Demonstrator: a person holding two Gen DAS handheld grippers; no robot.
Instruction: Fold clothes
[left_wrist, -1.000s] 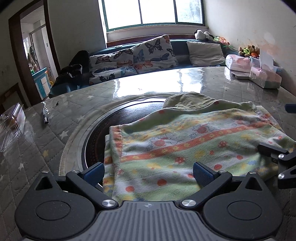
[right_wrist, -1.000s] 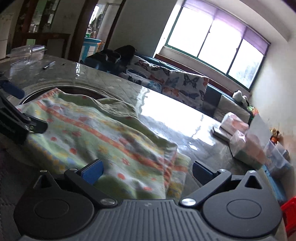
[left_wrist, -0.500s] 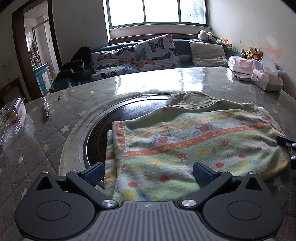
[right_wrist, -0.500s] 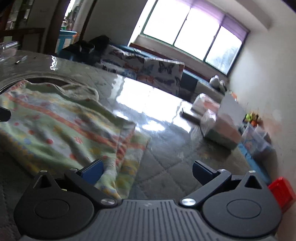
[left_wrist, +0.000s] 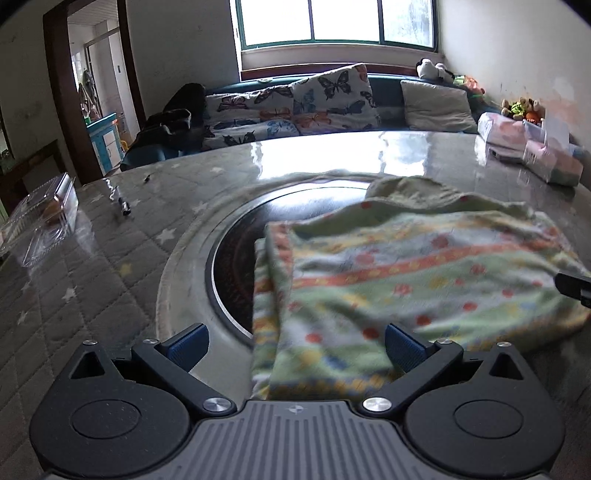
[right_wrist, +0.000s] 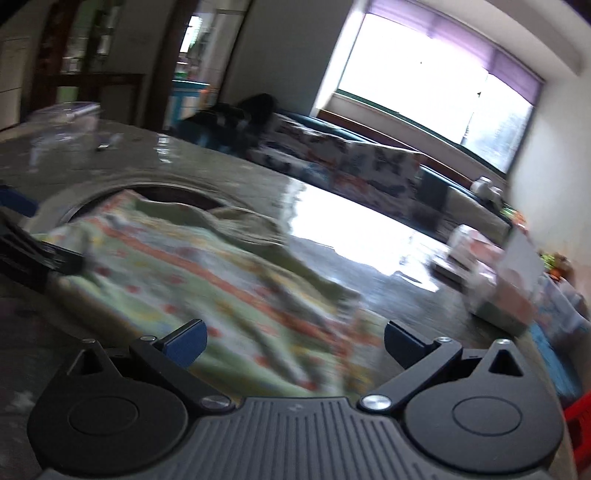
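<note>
Garment (left_wrist: 406, 280), soft floral terry, seemingly folded

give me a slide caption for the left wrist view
Open left gripper poised over a folded floral garment on the round table.

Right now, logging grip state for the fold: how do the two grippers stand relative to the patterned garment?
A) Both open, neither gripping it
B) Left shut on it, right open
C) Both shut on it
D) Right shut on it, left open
A: the left gripper and the right gripper both have their fingers spread wide, and the garment lies loose on the table, pinched by neither.
</note>
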